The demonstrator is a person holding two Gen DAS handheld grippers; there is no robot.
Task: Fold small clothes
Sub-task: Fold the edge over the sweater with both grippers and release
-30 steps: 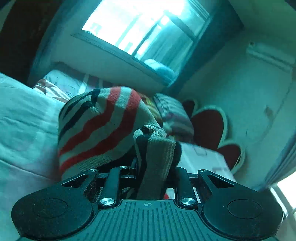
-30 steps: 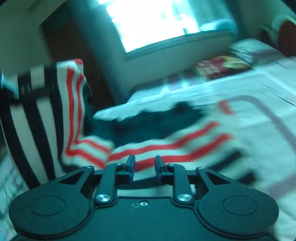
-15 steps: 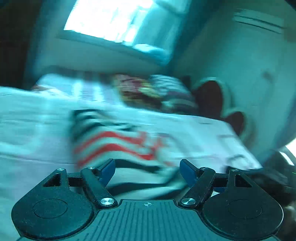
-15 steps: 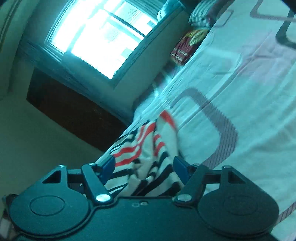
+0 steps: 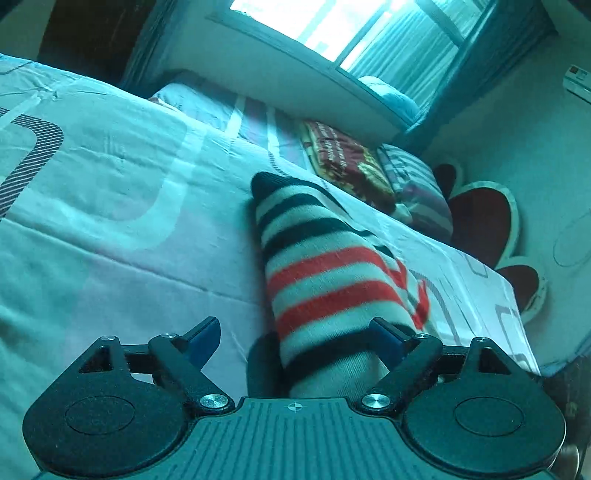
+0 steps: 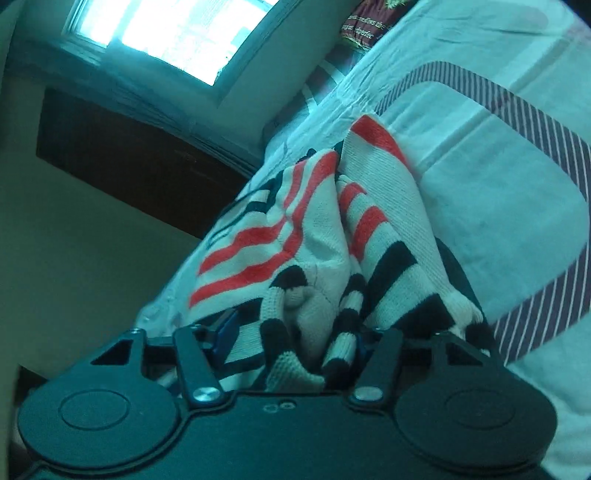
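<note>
From the left wrist view, the left claw (image 5: 293,338) is standing wide, its jaws opening, low over the bed (image 5: 122,206). The striped knit garment (image 5: 325,273), in black, white and red bands, is lying on the patterned bedsheet and reaching in between the fingers. Its near end is lying against the right blue pad (image 5: 386,338), while the left pad is standing clear of it. Beyond it, a red printed pillow (image 5: 347,166) and a striped pillow (image 5: 417,184) are sitting near the wall under the window (image 5: 332,26).

From the right wrist view, the right claw (image 6: 291,341) is narrowing, its jaws closing with bunched folds of the striped knit garment (image 6: 317,236) crowded between them. I cannot tell whether the pads are pressing on the cloth. The rest of the garment is lying heaped on the bed (image 6: 498,206) just ahead.
</note>
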